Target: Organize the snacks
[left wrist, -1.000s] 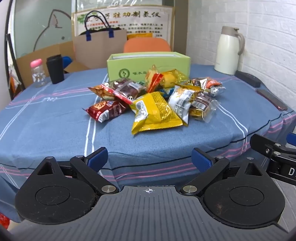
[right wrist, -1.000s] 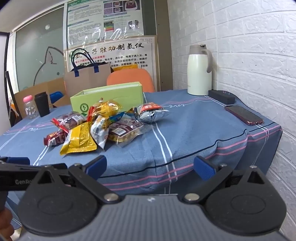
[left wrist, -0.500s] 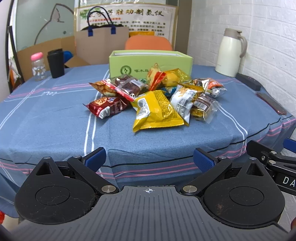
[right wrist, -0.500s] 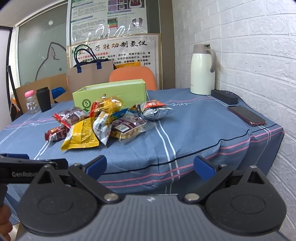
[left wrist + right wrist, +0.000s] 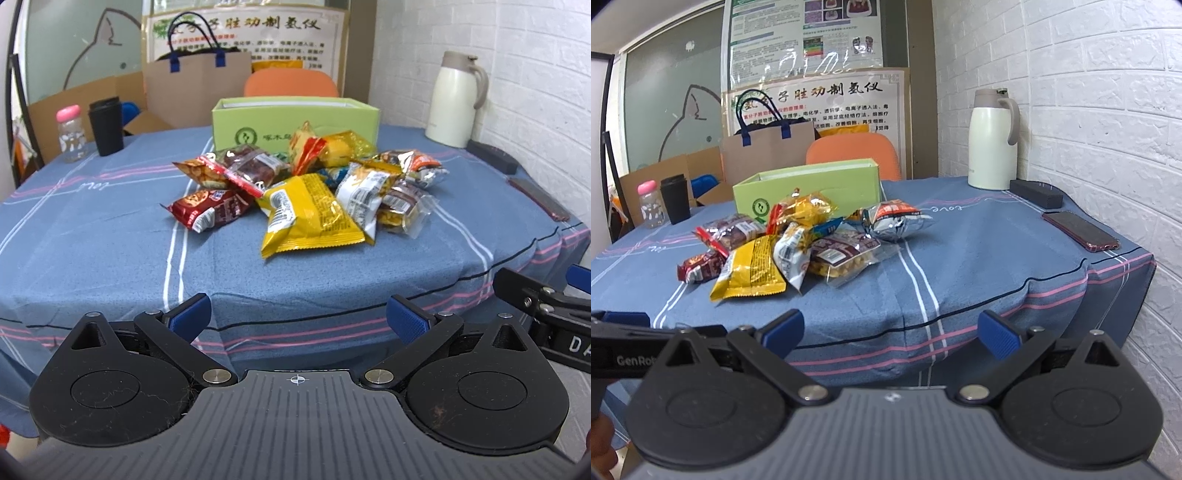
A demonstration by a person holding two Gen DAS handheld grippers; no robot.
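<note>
A heap of several snack packets lies mid-table in front of an open green box (image 5: 295, 120) (image 5: 809, 186). Nearest me is a yellow packet (image 5: 308, 218) (image 5: 751, 269), with a dark red packet (image 5: 207, 208) (image 5: 700, 266) at its left and a silver-orange packet (image 5: 419, 166) (image 5: 895, 218) at the right. My left gripper (image 5: 298, 315) is open and empty, off the table's front edge. My right gripper (image 5: 892, 330) is also open and empty, before the front right edge. Each gripper's side shows in the other's view.
A white thermos jug (image 5: 458, 99) (image 5: 993, 138), a black case (image 5: 1036, 192) and a phone (image 5: 1078, 230) sit along the right side by the brick wall. A black cup (image 5: 107, 125) and a pink-capped bottle (image 5: 70, 133) stand back left. Behind are an orange chair (image 5: 853, 153) and a paper bag (image 5: 195, 88).
Both grippers have risen slightly and edged toward the table; the snack heap looks a little lower and closer in each view. Nothing on the table has moved.
</note>
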